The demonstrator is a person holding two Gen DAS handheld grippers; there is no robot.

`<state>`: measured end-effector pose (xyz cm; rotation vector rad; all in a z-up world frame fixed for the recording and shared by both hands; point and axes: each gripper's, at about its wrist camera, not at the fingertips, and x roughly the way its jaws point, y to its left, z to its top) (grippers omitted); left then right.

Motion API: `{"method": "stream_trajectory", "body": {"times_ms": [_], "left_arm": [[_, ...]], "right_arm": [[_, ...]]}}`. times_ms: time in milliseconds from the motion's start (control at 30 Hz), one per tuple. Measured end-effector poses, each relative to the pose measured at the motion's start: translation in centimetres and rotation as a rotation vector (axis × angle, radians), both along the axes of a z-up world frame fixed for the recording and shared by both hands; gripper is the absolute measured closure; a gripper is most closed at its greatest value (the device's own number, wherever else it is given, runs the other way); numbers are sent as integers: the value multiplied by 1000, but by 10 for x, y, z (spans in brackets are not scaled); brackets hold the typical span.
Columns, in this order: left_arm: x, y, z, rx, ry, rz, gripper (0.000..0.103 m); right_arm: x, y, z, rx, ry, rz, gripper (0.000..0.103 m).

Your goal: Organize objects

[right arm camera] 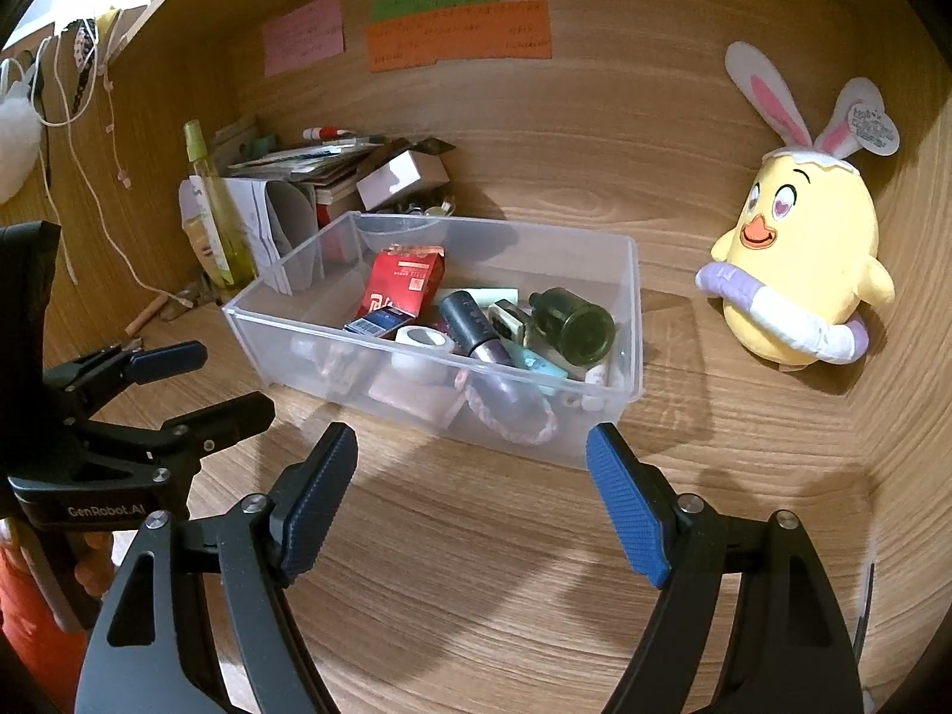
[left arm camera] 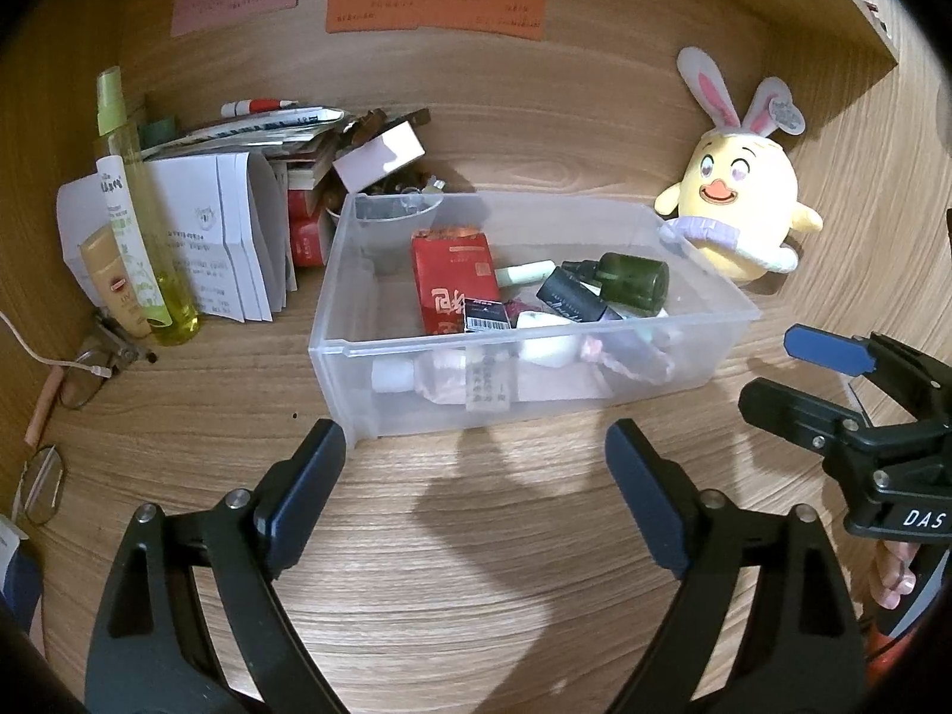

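Clear plastic bin [right arm camera: 625, 321], just ahead of the right gripper [right arm camera: 473, 494], whose jaws stand apart and empty. Contents: red packet [right arm camera: 398, 285], green bottle [right arm camera: 574, 327], tape roll [right arm camera: 422, 345]. Yellow plush chick [right arm camera: 803, 256] far right. Left gripper [right arm camera: 208, 381] to the left, also apart.

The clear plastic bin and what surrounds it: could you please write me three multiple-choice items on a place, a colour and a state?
1. Where is the yellow plush chick?
A. inside the bin
B. outside, right of the bin
C. on the paper stack

2. What colour is the carton in the clear plastic bin?
A. red
B. blue
C. white

3. How is the dark green bottle placed?
A. upright
B. lying on its side
C. hanging

Answers: B, it leans against the wooden wall; A, its faces are red; B, its round base faces the right wrist camera.
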<state>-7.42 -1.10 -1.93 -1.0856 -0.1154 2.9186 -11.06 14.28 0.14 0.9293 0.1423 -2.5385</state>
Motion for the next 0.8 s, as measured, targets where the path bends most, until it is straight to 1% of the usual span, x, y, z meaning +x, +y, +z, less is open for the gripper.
{"method": "stream_trajectory", "body": {"times_ms": [800], "left_arm": [[2, 0, 7, 5, 16, 0, 12]], "right_arm": [[4, -4, 3, 5, 8, 6, 26]]}}
